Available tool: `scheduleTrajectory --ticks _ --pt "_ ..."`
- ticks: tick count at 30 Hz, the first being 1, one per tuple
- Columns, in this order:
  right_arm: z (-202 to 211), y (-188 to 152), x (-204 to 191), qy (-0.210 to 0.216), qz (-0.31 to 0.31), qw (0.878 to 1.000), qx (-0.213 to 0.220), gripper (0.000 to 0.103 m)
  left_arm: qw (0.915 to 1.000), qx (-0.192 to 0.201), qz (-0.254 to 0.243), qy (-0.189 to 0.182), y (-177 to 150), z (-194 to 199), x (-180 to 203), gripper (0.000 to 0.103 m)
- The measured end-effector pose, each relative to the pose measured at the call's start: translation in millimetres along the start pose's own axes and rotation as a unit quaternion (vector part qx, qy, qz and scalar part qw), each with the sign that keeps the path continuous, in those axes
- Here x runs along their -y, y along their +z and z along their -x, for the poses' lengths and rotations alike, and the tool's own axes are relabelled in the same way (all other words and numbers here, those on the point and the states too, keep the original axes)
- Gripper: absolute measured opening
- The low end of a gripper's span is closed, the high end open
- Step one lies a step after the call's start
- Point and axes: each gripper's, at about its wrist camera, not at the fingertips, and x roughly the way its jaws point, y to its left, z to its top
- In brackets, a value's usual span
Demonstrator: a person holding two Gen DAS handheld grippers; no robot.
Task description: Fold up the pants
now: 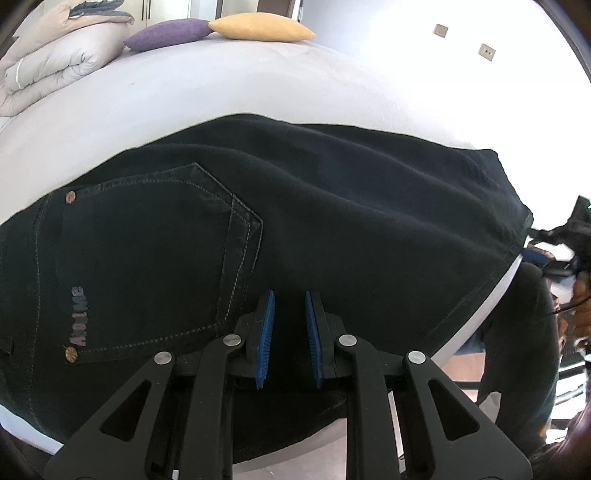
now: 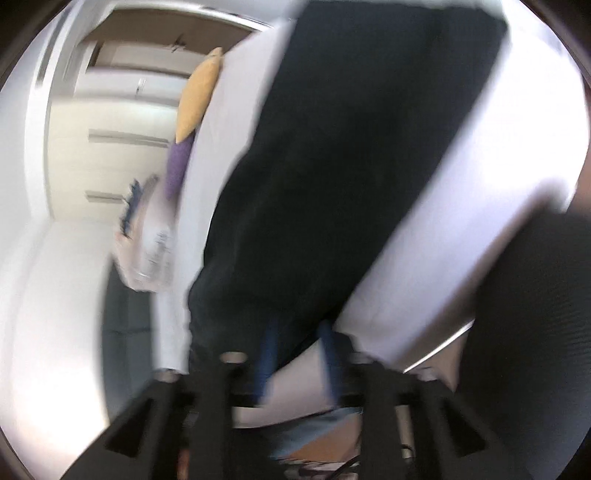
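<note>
Two tongs over dark pants on a bed.

Dark pants lay spread flat on the white bed, back pocket facing up, hem end running off toward the bed's near edge. Left tongs hovered over the fabric beside the pocket, blue pads nearly together with a narrow gap and no cloth visibly pinched between them. Right tongs were blurred, jaws apart at the pants' near end, nothing clearly held. Purple pillow and yellow pillow sat touching at the far side, folded duvet near them.
</note>
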Motion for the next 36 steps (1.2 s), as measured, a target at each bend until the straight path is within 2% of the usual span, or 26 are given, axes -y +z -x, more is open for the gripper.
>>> scheduleTrajectory --ticks 1,3,4,5,8,11,13,14,15,18,20,21,24,26,27,28,29,31,32,34,36 --pt "10 7 -15 -0.023 0.033 0.999 0.019 0.041 1.0 0.001 -0.001 0.001 2 -1 5 0.017" --pt "21 25 -43 -0.018 0.079 0.996 0.048 0.041 1.0 0.003 -0.003 0.002 9 -1 6 0.017" --pt "19 32 -51 -0.01 0.094 0.994 0.048 0.036 1.0 0.003 -0.003 0.002 14 -3 6 0.017" --pt "13 39 -62 -0.002 0.107 0.993 0.042 0.025 1.0 0.003 -0.004 0.003 18 -4 6 0.017" --pt "-27 61 -82 0.024 0.133 0.991 -0.011 0.013 0.9998 0.002 -0.017 0.009 32 -10 10 0.017" --pt "-81 79 -76 0.033 0.116 0.989 -0.081 0.01 0.9996 -0.008 -0.021 0.016 37 -18 10 0.017" --pt "-115 86 -67 0.024 0.104 0.988 -0.11 0.008 0.9996 -0.013 -0.021 0.014 36 -23 8 0.017" --pt "-123 92 -58 0.012 0.095 0.989 -0.111 0.0 0.9997 -0.013 -0.02 0.012 35 -25 7 0.017" --pt "-132 101 -48 0.011 0.08 0.991 -0.106 0.0 0.9997 -0.012 -0.017 0.009 34 -27 4 0.017" --pt "-133 122 -31 0.021 0.062 0.996 -0.067 0.0 0.9999 -0.008 -0.008 0.0 33 -30 -1 0.017" --pt "-123 142 -19 0.014 0.044 0.999 -0.009 0.0 1.0 -0.006 -0.004 -0.003 32 -30 -2 0.017" --pt "-112 154 -12 0.001 0.042 0.999 0.034 0.0 1.0 -0.003 -0.002 -0.004 32 -30 -3 0.017" --pt "-78 170 4 -0.061 0.014 0.99 0.129 0.0 1.0 0.002 0.002 -0.007 28 -28 -6 0.017" --pt "-47 171 15 -0.092 -0.023 0.979 0.183 0.0 0.9999 0.003 0.005 -0.01 23 -25 -12 0.017" --pt "-33 168 16 -0.098 -0.031 0.974 0.202 0.0 0.9999 0.004 0.006 -0.01 21 -25 -12 0.017" --pt "-18 160 13 -0.09 -0.027 0.972 0.214 0.008 0.9999 0.005 0.006 -0.009 20 -24 -13 0.017" --pt "-12 150 6 -0.077 -0.017 0.974 0.215 0.008 0.9999 0.005 0.007 -0.008 19 -24 -13 0.017" --pt "-21 123 -21 -0.008 0.023 0.986 0.166 0.008 0.9999 0.007 0.011 -0.006 18 -24 -13 0.017" --pt "-33 105 -35 0.026 0.048 0.991 0.122 0.008 0.9999 0.007 0.012 -0.004 18 -24 -13 0.017" --pt "-66 65 -60 0.072 0.085 0.993 0.039 0.008 0.9999 0.005 0.01 0.0 17 -23 -10 0.017" --pt "-95 40 -61 0.097 0.083 0.992 -0.021 0.008 1.0 0.002 0.007 0.004 17 -23 -8 0.017"
